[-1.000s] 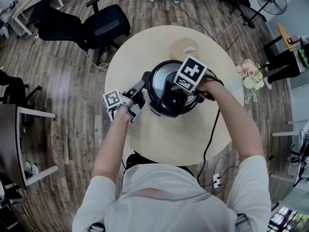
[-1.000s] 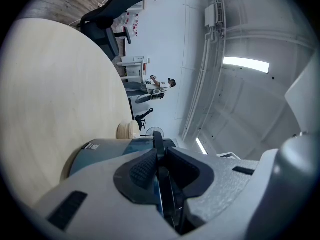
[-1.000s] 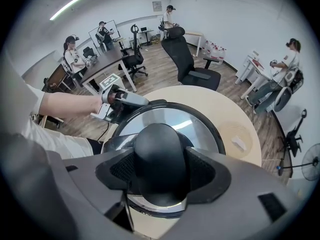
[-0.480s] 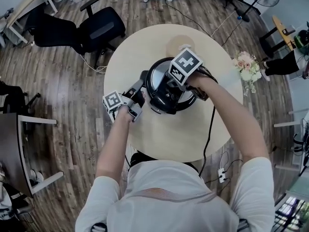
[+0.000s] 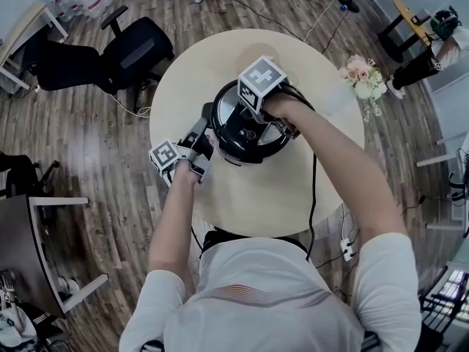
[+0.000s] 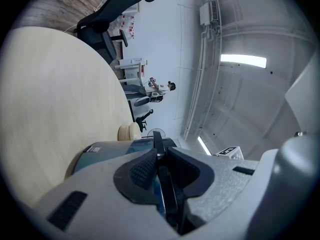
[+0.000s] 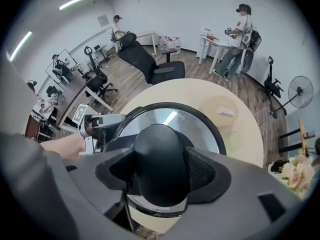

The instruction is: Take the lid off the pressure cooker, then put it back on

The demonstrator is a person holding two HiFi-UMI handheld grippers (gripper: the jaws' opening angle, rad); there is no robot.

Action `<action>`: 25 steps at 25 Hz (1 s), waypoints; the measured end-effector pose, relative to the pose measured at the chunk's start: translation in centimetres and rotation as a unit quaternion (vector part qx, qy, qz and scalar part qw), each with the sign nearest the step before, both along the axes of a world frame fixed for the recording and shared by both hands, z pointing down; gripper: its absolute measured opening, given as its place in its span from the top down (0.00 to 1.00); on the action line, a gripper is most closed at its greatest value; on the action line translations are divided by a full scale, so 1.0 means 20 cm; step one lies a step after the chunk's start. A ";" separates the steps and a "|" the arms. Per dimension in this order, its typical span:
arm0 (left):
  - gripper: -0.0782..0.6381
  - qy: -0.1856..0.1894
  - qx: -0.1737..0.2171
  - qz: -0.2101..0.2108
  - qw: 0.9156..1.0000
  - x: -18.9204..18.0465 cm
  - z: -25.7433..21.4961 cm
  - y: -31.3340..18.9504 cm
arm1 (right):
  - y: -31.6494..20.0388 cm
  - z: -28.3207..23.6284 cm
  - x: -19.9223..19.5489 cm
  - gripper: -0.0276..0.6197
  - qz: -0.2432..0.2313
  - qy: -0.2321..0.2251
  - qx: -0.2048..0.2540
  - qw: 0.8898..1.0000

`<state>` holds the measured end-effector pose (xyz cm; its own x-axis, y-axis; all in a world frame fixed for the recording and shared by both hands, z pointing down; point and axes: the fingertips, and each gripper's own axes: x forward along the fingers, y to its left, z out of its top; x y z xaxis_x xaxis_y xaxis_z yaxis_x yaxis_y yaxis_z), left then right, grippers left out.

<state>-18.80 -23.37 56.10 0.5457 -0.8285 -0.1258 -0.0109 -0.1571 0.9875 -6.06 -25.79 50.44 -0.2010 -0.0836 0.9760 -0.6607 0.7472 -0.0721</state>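
knob, rounded black (image 7: 159, 149), clamped in right gripper (image 7: 160, 170); left gripper (image 6: 161, 156) pinches thin side handle (image 6: 158, 140) of black pressure cooker (image 5: 236, 144): brace it, twist steel lid (image 7: 192, 124) squarely.

From the head view, the right gripper (image 5: 255, 112) is covering the lid knob (image 7: 160, 164); the left gripper (image 5: 205, 127) is hiding most of the cooker handle (image 6: 158, 143).

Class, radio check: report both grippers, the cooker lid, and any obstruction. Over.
Left gripper shut on cooker's side handle. Right gripper shut on lid knob. Lid on cooker. Nothing obstructing.
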 end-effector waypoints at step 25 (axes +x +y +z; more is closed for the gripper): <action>0.80 -0.021 -0.013 0.009 1.000 0.01 0.01 0.00 | 0.02 -0.18 0.04 0.52 -0.068 0.000 0.025 0.997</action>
